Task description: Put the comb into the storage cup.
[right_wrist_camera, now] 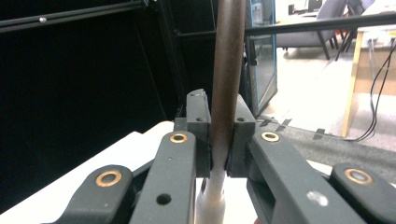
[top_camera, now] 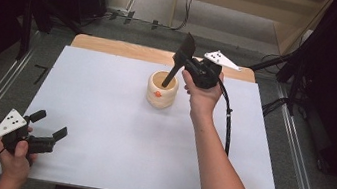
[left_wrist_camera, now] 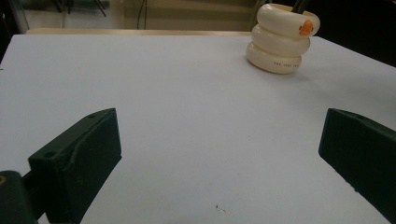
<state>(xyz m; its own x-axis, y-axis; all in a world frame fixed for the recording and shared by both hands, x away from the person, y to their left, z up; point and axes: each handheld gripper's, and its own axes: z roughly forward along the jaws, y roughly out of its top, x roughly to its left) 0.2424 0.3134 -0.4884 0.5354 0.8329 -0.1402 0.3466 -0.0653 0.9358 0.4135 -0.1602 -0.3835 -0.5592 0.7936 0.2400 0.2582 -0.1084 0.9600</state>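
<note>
Here the right hand-held gripper point(top_camera: 186, 68) clamps a spatula point(top_camera: 181, 56) standing in the holder point(top_camera: 162, 91).

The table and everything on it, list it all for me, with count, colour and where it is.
table top: one, white sheet over a wooden board, centre of the high view.
holder: one, cream, ringed, orange spot on its side, far centre of the table.
spatula: one, black, handle end down in the holder, blade up.
left hand-held gripper: one, black, near left corner, jaws apart.
right hand-held gripper: one, black, beside the holder, jaws closed on the spatula's handle.
</note>
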